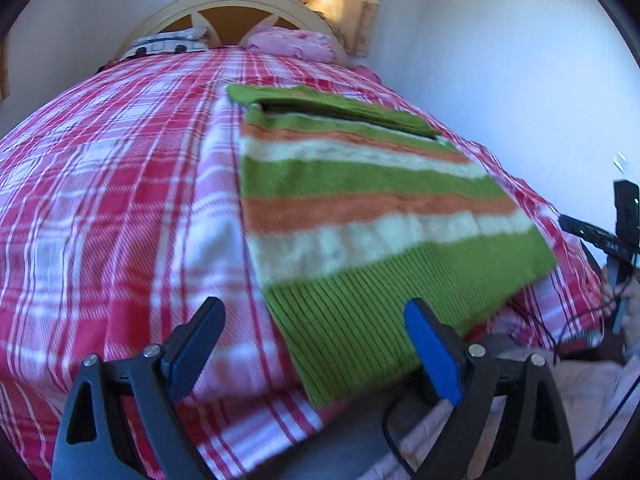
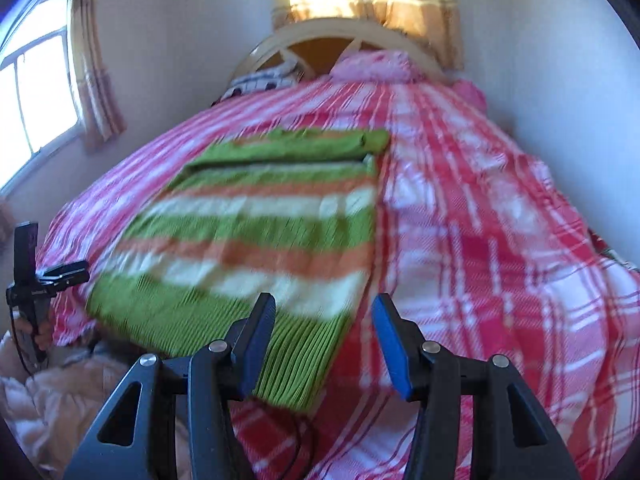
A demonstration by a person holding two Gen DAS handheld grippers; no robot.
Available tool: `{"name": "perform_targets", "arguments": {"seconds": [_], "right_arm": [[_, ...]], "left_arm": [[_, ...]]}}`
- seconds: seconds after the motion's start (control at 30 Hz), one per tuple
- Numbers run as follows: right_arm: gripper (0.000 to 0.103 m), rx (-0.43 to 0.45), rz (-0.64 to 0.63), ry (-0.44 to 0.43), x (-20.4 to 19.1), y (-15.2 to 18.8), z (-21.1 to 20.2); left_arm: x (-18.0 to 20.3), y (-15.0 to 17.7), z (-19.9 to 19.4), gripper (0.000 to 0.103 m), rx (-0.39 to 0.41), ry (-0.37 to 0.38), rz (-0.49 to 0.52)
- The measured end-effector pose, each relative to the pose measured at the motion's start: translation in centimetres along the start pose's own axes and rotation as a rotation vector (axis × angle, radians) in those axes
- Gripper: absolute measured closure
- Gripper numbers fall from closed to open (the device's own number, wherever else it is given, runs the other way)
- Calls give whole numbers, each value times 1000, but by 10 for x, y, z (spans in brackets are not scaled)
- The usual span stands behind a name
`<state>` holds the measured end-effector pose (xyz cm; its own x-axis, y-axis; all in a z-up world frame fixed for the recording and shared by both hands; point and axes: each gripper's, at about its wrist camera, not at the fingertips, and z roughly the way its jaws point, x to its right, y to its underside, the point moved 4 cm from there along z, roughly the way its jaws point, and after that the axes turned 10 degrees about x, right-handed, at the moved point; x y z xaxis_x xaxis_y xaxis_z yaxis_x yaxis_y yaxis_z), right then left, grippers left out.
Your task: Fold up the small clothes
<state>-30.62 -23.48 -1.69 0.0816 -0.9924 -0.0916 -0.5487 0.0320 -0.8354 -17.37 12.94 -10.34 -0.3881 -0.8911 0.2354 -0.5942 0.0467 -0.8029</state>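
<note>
A knitted sweater (image 1: 360, 200) with green, orange and white stripes lies flat on the red plaid bedspread (image 1: 100, 200), its sleeves folded across the top. My left gripper (image 1: 316, 324) hovers open and wide over the near left corner of the ribbed green hem, holding nothing. In the right wrist view the same sweater (image 2: 256, 232) fills the left half. My right gripper (image 2: 323, 320) stands open above the hem's near right corner, with nothing pinched between its blue pads. Both views are motion-blurred.
A pink pillow (image 1: 292, 42) and a patterned one (image 1: 168, 42) lie by the curved headboard (image 2: 340, 26). A white wall runs along the bed's right side. A window (image 2: 36, 96) is on the left. Pale bedding (image 2: 60, 392) bunches below the bed's near edge.
</note>
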Motion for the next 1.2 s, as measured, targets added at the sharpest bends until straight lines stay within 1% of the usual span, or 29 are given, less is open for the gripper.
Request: {"name": "perform_targets", "arguments": {"seconds": [0.07,0.17,0.23,0.27,0.3,0.33,0.37,0.47,0.53,0.57,0.63,0.7,0.73,0.77,0.8,0.83,0.87,0.9,0.93,0.97,1.0,1.07,1.2], "right_arm": [[51,-3,-13,-8,-5,8,1],[51,-36,19,-25,-5,16,10],[51,-50,13,-14,-5,20,14],[51,-54,9,-11,-5,21,15],[51,-59,9,-10,-5,22,16],[51,-62,11,-9,-4,23,16],[51,-65,13,-6,-4,23,17],[51,-90,25,1,-1,28,23],[51,-111,40,-8,0,34,28],[51,-121,45,-11,1,37,30],[51,-113,36,-17,0,37,30],[51,-116,33,-30,-2,38,30],[57,-115,30,-32,-3,38,30],[62,-116,23,-28,-5,38,31],[72,-118,-4,-5,-7,39,33],[78,-124,-17,4,-8,39,34],[79,-131,-30,4,-9,39,35],[82,-136,-41,5,-11,39,35],[86,-138,-48,10,-11,39,35],[88,-140,-51,11,-11,38,35],[93,-147,-47,4,-11,38,35],[94,-155,-32,-7,-10,36,33],[94,-127,12,-51,-11,20,23]], "left_arm": [[-2,7,-2,10,13,11,-26],[-6,17,2,13,4,45,-112],[-6,18,2,14,23,45,-134],[-6,16,1,15,28,66,-147],[-4,16,1,17,28,88,-158],[-2,16,1,23,24,114,-171],[1,15,3,26,13,135,-178],[7,16,6,26,5,114,-142],[9,18,5,26,7,114,-139],[9,18,5,28,0,121,-146],[9,18,5,31,-6,118,-146],[11,19,6,31,-8,109,-135],[11,19,6,34,-7,106,-132],[12,19,6,43,-6,102,-131],[11,20,7,48,-10,93,-132],[10,20,7,58,-13,84,-133],[9,21,7,66,-17,80,-136],[7,21,8,70,-19,75,-145],[6,21,8,78,-23,76,-155],[4,22,9,82,-25,74,-162],[3,22,8,84,-24,71,-166],[4,19,7,89,-22,72,-180],[6,5,-2,91,20,97,-218]]}}
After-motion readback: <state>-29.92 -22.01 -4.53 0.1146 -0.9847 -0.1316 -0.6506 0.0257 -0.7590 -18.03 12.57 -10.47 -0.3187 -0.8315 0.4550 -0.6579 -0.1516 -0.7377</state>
